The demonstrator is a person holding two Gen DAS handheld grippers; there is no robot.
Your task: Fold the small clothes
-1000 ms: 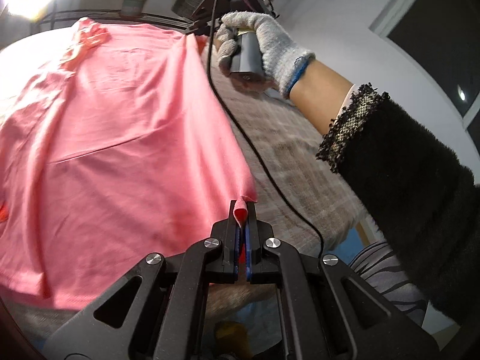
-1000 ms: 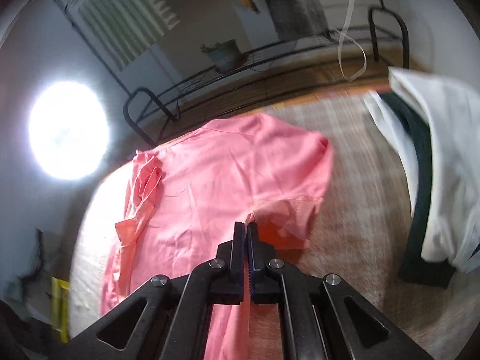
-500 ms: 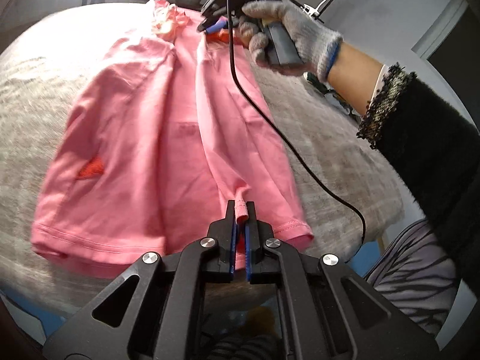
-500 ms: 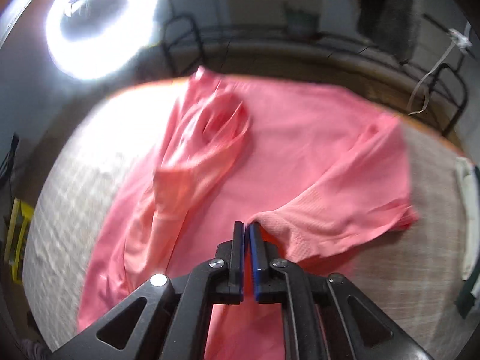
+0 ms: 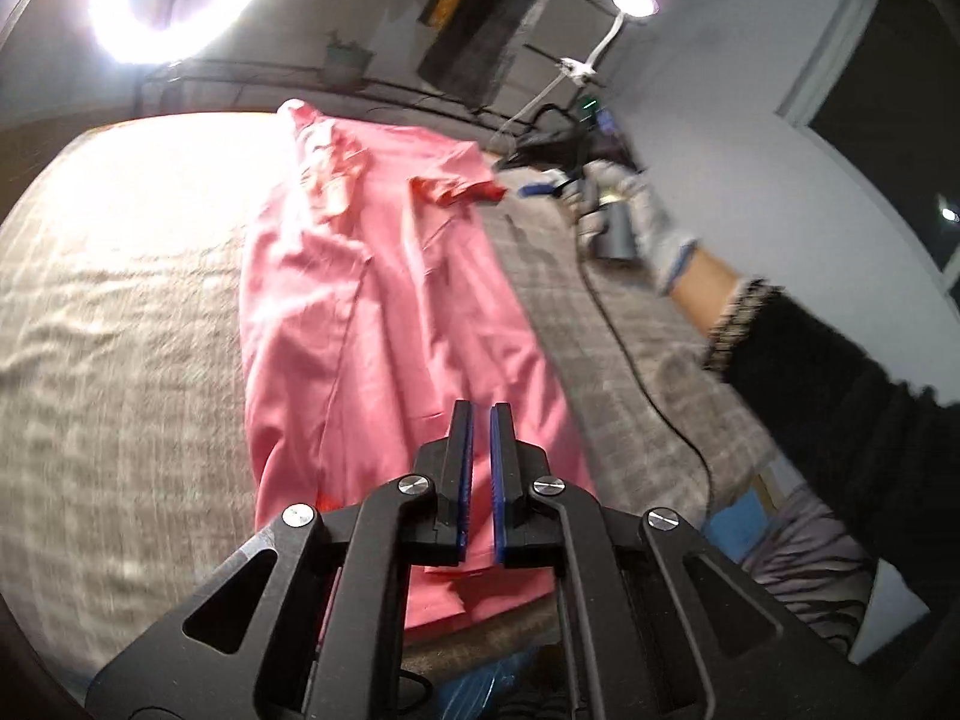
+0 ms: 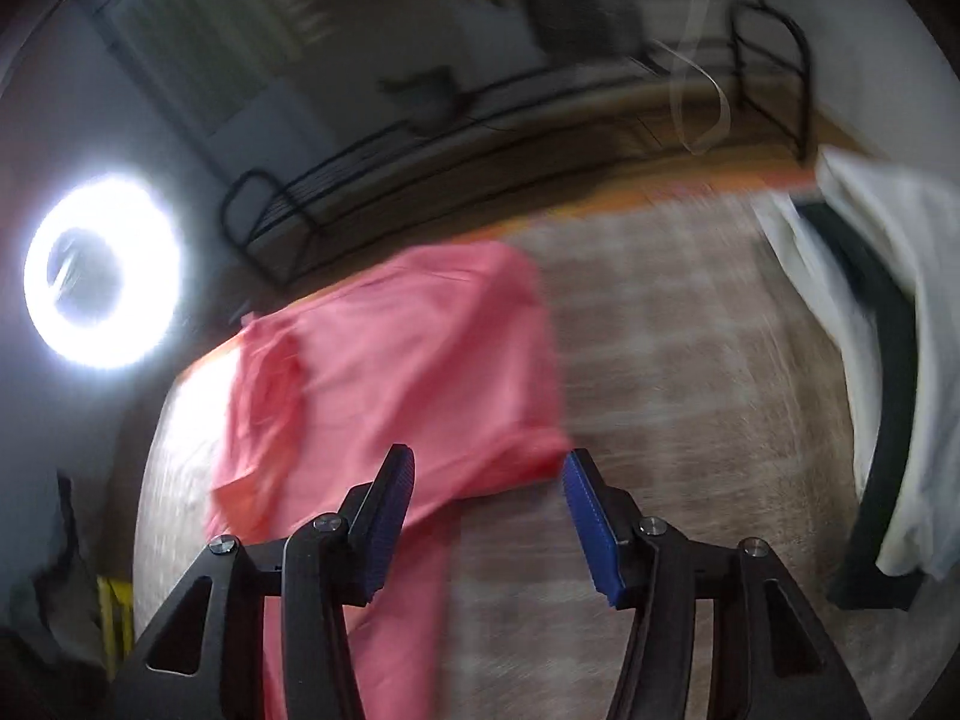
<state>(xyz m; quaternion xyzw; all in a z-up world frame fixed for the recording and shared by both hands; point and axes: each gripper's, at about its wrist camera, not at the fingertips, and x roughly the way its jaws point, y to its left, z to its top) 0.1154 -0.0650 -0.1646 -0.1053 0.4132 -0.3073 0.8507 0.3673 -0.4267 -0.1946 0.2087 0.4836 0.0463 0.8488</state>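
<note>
One pink T-shirt (image 5: 384,324), folded lengthwise into a long strip, lying flat on the grey checked bedcover (image 5: 120,360), one sleeve (image 5: 456,183) turned over on top near the far end. Two grippers in view. Left gripper (image 5: 482,420) hovering over the hem end, blue pads slightly parted, nothing between them. Right gripper (image 6: 489,468) spread wide and empty, just beside the sleeve end of the same shirt (image 6: 390,372); from the left wrist camera, held in one gloved hand (image 5: 624,222) with one black cable (image 5: 648,384) trailing across the cover. One ring light (image 6: 102,288) glowing at left. One pile of white and dark garments (image 6: 882,360) at the right edge of the bed.
</note>
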